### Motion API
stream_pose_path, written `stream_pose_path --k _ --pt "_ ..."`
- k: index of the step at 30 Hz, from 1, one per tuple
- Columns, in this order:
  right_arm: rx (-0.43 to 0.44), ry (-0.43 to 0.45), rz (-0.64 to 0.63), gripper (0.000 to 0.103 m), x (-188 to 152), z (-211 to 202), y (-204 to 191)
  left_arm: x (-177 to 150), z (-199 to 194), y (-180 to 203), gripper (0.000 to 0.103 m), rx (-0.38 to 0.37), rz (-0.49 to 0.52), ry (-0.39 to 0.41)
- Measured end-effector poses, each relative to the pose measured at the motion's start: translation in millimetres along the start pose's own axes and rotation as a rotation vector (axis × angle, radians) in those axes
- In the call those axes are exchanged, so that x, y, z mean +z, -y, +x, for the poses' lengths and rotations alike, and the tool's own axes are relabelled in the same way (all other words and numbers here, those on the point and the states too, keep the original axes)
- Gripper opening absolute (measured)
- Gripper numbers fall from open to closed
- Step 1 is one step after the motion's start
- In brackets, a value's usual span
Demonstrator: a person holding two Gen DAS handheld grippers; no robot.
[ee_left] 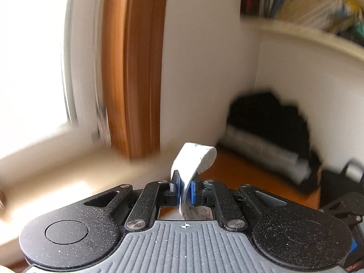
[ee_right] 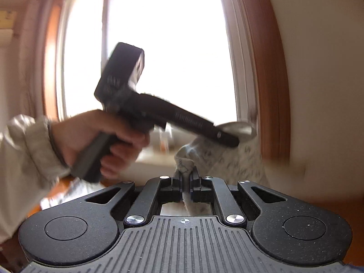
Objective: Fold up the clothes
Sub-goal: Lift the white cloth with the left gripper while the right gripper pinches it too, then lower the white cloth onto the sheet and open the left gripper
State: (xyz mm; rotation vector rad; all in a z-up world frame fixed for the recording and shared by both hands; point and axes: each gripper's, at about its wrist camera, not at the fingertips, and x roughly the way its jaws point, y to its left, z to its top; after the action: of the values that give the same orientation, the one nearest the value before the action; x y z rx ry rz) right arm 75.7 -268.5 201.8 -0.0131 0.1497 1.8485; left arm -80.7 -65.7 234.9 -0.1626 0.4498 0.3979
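While both views blur with motion, you can list what they hold, from the biggest down.

Window: bright, washed out, filling the middle of your right view, with a brown wooden frame along its right side.

Wall: white, beside that frame in your left view; a shelf with blurred items runs across the upper right.

Dark bundle: lying in the corner on an orange-brown surface; what it is cannot be told.

Pale printed cloth: held up in the air in front of the window, stretched between your two tools.

Your left hand: wrapped round the pistol grip, a light sleeve at the wrist.

Left gripper: clenched on an edge of the cloth, which curls over above the blue pads.

Right gripper: clamped on a bunched corner of the same cloth.
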Motion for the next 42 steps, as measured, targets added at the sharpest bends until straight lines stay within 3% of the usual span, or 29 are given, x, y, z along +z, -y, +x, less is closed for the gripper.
stream_pose_path --k 4,9,17,24,33,42 --pt "0.095 0.108 0.02 0.007 72 -15 -12 48 -72 2 0.009 0.003 -0.029 0.124" --pt "0.174 0.134 -0.019 0.007 107 9 -57 83 -161 -3 0.009 0.06 -0.043 0.236" --pt "0.298 0.171 -0.084 0.007 159 49 -131 66 -246 -48 0.009 0.181 -0.124 0.272" --pt "0.273 0.091 -0.177 0.007 141 83 -172 30 -254 -95 0.009 0.219 -0.173 0.214" --pt "0.333 -0.034 -0.145 0.007 102 149 -204 -31 -246 -138 0.009 0.221 -0.245 0.166" --pt "0.409 -0.173 -0.074 0.007 43 226 -251 -139 -279 -212 0.009 0.252 -0.399 0.115"
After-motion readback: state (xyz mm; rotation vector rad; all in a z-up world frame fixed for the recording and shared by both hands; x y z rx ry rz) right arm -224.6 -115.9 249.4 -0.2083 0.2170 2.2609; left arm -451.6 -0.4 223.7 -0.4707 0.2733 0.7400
